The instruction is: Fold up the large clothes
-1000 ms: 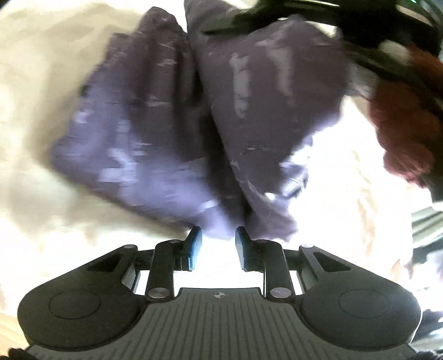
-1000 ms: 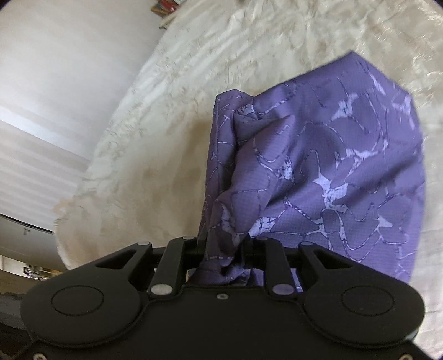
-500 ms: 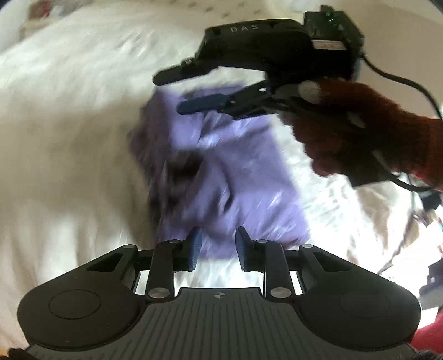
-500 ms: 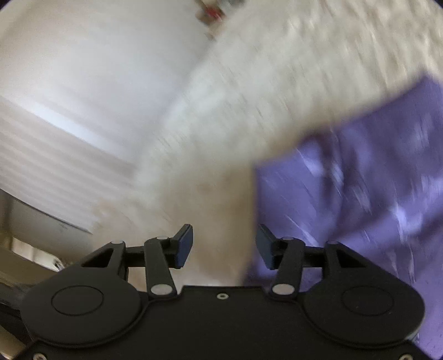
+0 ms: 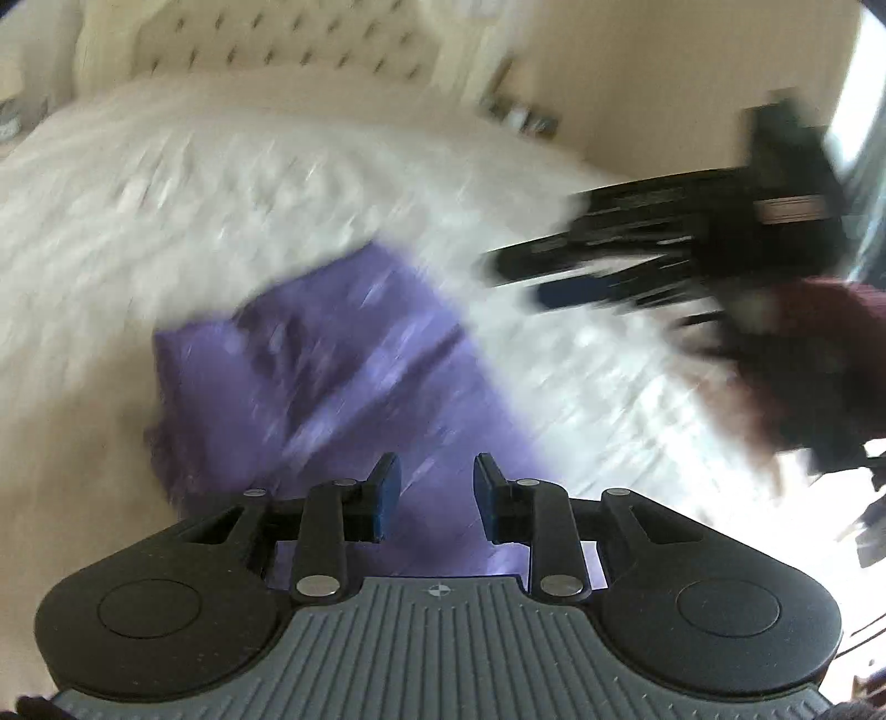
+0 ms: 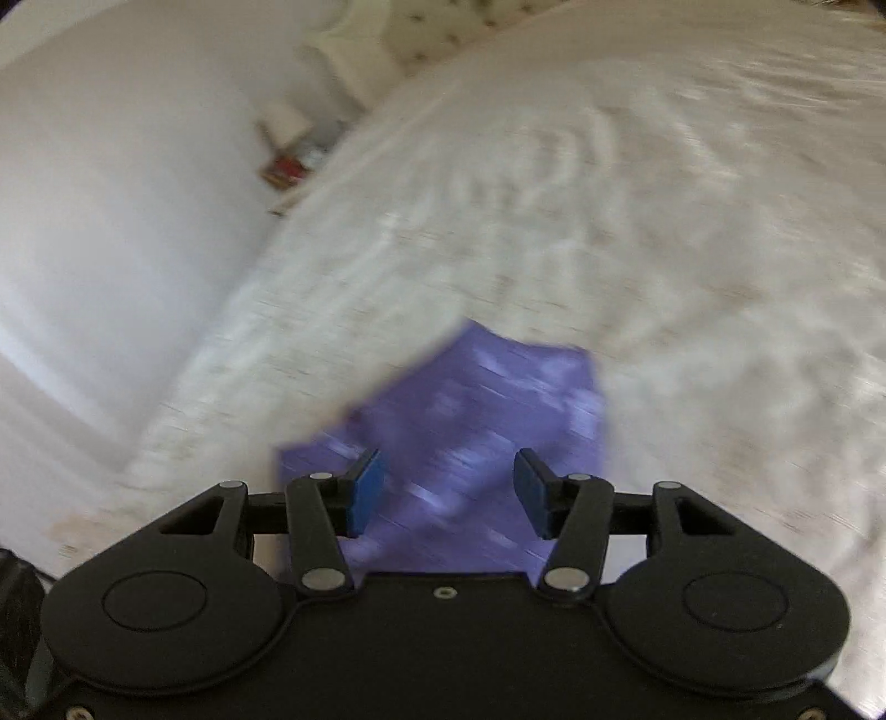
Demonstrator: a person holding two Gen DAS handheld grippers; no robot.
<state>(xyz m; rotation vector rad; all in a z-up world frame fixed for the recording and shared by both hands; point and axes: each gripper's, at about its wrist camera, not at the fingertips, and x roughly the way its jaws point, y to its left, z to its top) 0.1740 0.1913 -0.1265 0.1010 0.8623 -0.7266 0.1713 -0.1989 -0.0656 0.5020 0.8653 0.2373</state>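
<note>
cloth (image 5: 332, 387), purple with a pale pattern, lies folded into a small bundle on the cream bedspread (image 5: 194, 194), below and just ahead of both sets of jaws; the pictures are blurred, so its folds are hard to read

the left gripper (image 5: 432, 487) has its jaws a little apart with nothing between the blue pads (image 5: 387, 493); the purple cloth shows through the gap and spreads ahead and to the left of the fingers, not touching them

the right gripper (image 6: 448, 487) has its jaws wider apart, also with nothing clamped; the cloth sits under and ahead of the gap, clear of the pads (image 6: 365, 493)

in the left wrist view the right gripper (image 5: 531, 277) appears ahead and to the right of the left jaws, above the bedspread, carried by a hand (image 5: 803, 354) in a dark red knitted glove

beyond the bedspread, far ahead of the left jaws, is a tufted headboard (image 5: 266, 39)
</note>
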